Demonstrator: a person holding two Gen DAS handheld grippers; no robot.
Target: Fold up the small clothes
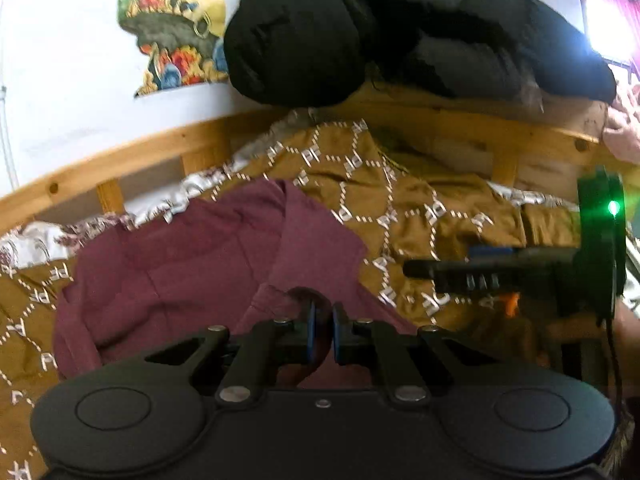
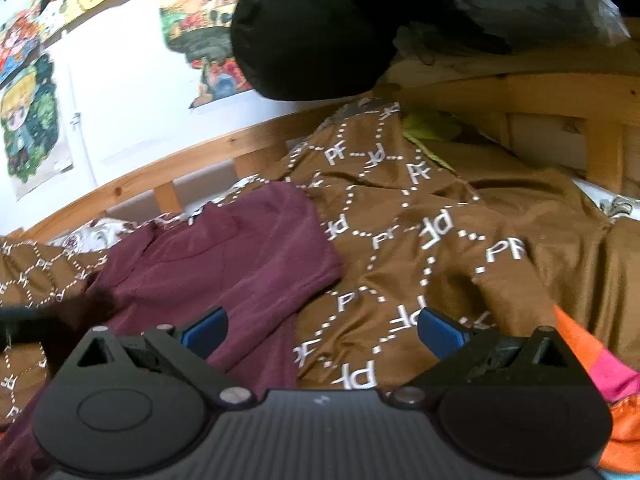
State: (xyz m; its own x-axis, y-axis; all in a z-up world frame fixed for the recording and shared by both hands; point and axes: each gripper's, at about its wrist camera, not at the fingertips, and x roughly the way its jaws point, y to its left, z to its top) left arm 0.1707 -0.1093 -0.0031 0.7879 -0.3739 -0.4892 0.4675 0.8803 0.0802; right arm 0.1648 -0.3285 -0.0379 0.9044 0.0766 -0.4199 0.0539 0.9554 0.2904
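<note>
Between the blue pads of our left hand-held gripper [image 1: 323, 334] sits a fold of the maroon garment [image 1: 208, 264], and we hold the pads drawn nearly together, clamped on that cloth. Ahead of and to the left of this hand-held gripper, the rest of the garment spreads in rumpled layers over the brown bedspread [image 1: 404, 216], which carries a white dotted lattice with "PF" letters. From the right wrist view we see the same garment [image 2: 224, 264] lying ahead and to the left of our right hand-held gripper [image 2: 320, 334], its near edge running under the left blue pad. We hold this hand-held gripper wide apart, gripping nothing, with bedspread [image 2: 452, 240] between its fingers.

From the left wrist view, our right hand-held gripper [image 1: 416, 269] appears side-on to the right, hovering over the bedspread with a green light glowing on its body; from this angle we cannot tell its finger spacing.

Further ahead of both hand-held grippers runs the wooden bed frame [image 1: 152, 148]. A bulky black jacket [image 1: 360, 32] hangs over the frame's upper rail. Behind the frame is a white wall with a colourful poster [image 1: 172, 20]; the right wrist view shows more posters [image 2: 32, 120] to the far left. An orange and pink cloth [image 2: 592, 356] lies just right of our right hand-held gripper.
</note>
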